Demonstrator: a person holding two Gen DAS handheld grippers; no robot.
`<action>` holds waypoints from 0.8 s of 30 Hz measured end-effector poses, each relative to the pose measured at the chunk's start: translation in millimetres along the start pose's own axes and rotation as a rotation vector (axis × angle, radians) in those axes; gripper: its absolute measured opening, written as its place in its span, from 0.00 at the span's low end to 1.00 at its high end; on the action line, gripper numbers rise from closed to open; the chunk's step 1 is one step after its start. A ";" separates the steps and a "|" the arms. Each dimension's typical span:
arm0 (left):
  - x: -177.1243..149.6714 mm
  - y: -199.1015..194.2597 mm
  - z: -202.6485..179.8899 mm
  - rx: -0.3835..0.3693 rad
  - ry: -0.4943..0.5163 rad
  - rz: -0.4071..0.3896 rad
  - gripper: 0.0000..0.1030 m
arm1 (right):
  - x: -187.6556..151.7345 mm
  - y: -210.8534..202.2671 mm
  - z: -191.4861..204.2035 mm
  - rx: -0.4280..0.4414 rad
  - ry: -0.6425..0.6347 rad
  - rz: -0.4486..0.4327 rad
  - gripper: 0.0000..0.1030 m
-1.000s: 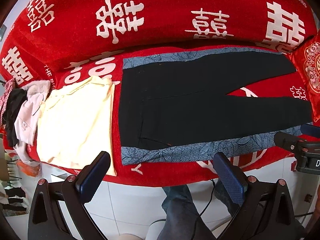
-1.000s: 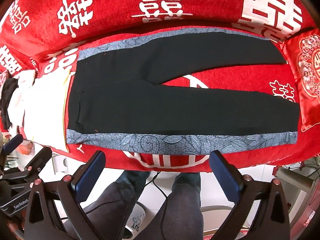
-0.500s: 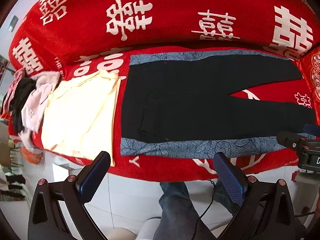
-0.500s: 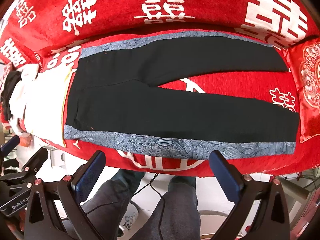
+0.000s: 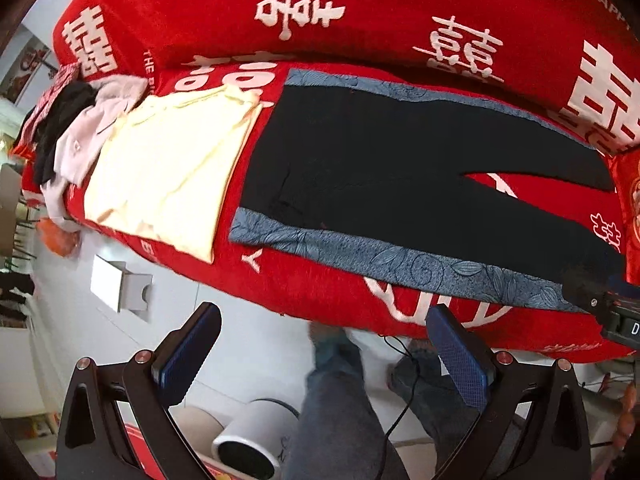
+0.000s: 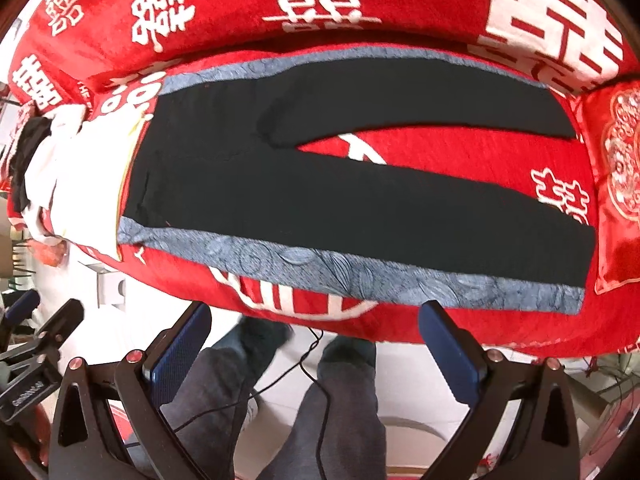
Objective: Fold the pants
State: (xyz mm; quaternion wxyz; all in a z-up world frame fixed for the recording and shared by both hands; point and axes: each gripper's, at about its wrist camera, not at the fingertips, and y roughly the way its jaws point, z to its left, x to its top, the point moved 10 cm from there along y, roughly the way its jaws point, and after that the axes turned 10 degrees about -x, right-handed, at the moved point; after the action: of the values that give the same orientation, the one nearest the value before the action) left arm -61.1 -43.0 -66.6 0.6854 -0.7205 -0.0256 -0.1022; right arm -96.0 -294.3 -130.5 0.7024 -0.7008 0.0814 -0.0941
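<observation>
Black pants (image 5: 380,176) (image 6: 320,188) with blue-grey patterned side stripes lie flat on a red sofa seat, waist to the left, the two legs spread apart to the right. My left gripper (image 5: 320,352) hangs open above the floor, short of the sofa's front edge and below the waist end. Over the floor in front of the near leg, my right gripper (image 6: 316,344) stands open too. Neither touches the pants. The right gripper's body shows at the left wrist view's right edge.
A folded cream garment (image 5: 168,168) lies left of the pants, with a pile of clothes (image 5: 72,120) beyond it. A red cushion (image 6: 616,184) sits at the right end. A person's legs (image 6: 280,400), a cable and a white round device (image 5: 248,444) are on the floor below.
Both cameras have tilted and dropped a little: the sofa now slopes down to the right and more floor shows. The pants lie as before. Both grippers stay open.
</observation>
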 end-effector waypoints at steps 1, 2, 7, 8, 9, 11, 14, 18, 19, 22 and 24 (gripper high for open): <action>-0.3 0.2 3.7 0.005 0.002 -0.001 1.00 | -0.1 0.3 1.3 0.002 0.002 0.000 1.00; 0.4 1.8 7.1 0.011 0.003 0.000 1.00 | -0.2 1.4 3.8 0.005 0.004 -0.002 1.00; 2.6 22.5 28.9 -0.004 -0.013 0.027 1.00 | 4.9 4.0 19.0 0.045 0.057 -0.024 1.00; 2.0 24.0 31.7 -0.015 -0.023 0.029 1.00 | 4.6 4.5 21.4 0.057 0.065 -0.026 1.00; 1.1 25.3 34.1 -0.028 -0.032 0.032 1.00 | 4.2 7.3 28.5 0.072 0.065 -0.021 1.00; -1.1 26.9 39.4 -0.040 -0.031 0.033 1.00 | 2.1 9.9 36.2 0.065 0.057 -0.021 1.00; -0.1 27.6 48.5 -0.038 -0.020 0.024 1.00 | -1.3 10.0 48.5 0.093 0.068 -0.017 1.00; 5.1 27.5 58.5 -0.062 -0.033 0.012 1.00 | -3.7 10.7 62.0 0.119 0.083 -0.020 1.00; 6.0 27.1 59.6 -0.064 -0.026 0.009 1.00 | -4.0 10.4 64.1 0.125 0.086 -0.022 1.00; 7.5 25.7 63.3 -0.048 0.004 0.001 1.00 | -5.5 8.6 70.5 0.148 0.097 -0.036 1.00; 7.0 26.2 64.9 -0.049 0.003 0.003 1.00 | -7.1 9.7 69.7 0.131 0.096 -0.034 1.00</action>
State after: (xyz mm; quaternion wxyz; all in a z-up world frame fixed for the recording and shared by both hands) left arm -42.3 19.2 -93.7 0.6679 -0.7368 -0.0208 -0.1027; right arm -85.6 -225.0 -140.1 0.7404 -0.6493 0.0968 -0.1445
